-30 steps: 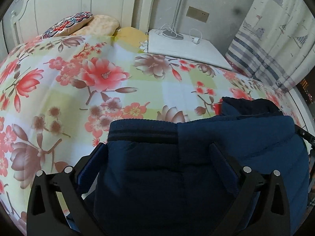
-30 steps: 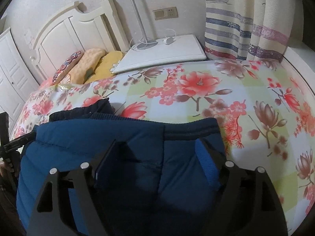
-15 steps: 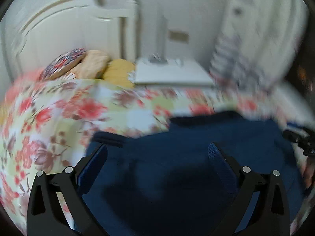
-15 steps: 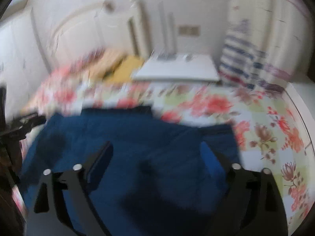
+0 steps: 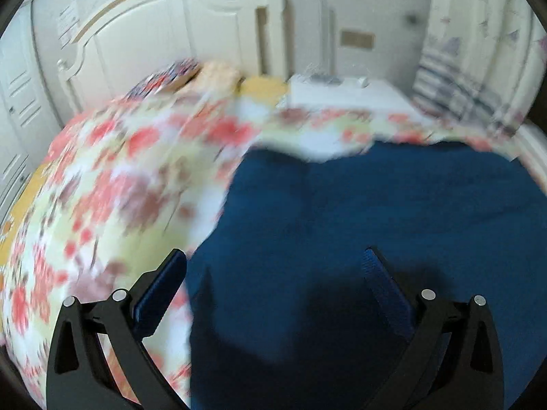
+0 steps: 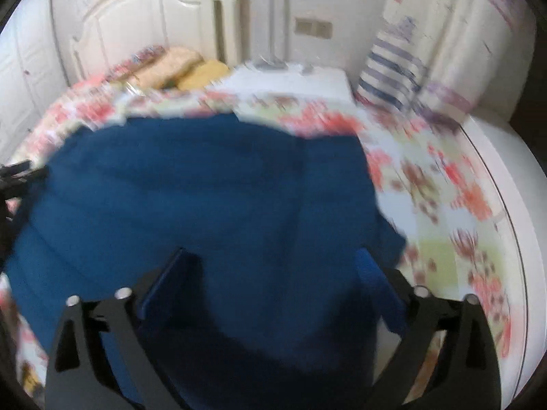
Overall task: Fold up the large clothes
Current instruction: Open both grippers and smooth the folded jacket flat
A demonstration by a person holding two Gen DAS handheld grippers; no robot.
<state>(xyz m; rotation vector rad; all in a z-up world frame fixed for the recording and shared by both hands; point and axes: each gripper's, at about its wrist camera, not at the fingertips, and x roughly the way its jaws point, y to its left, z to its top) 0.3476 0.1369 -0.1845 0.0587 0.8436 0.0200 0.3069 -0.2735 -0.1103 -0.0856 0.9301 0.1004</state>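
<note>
Right wrist view: a padded dark-blue jacket (image 6: 205, 198) lies spread on a floral bedspread (image 6: 444, 184), near the bed's foot. It looks soft, bulky and light, best pinched at hem corners. The right gripper (image 6: 277, 266) is opening wide above it, gripping nothing. The left gripper (image 5: 273, 266) is also spread, empty, straddling the jacket's left edge.

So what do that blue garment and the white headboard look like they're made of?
The blue garment looks like a matte woven shell with soft padding, judging by its puffy horizontal ridges, though blur hides the weave. The white headboard looks like painted wood with a smooth, slightly glossy finish, going by its carved panels and posts.
</note>
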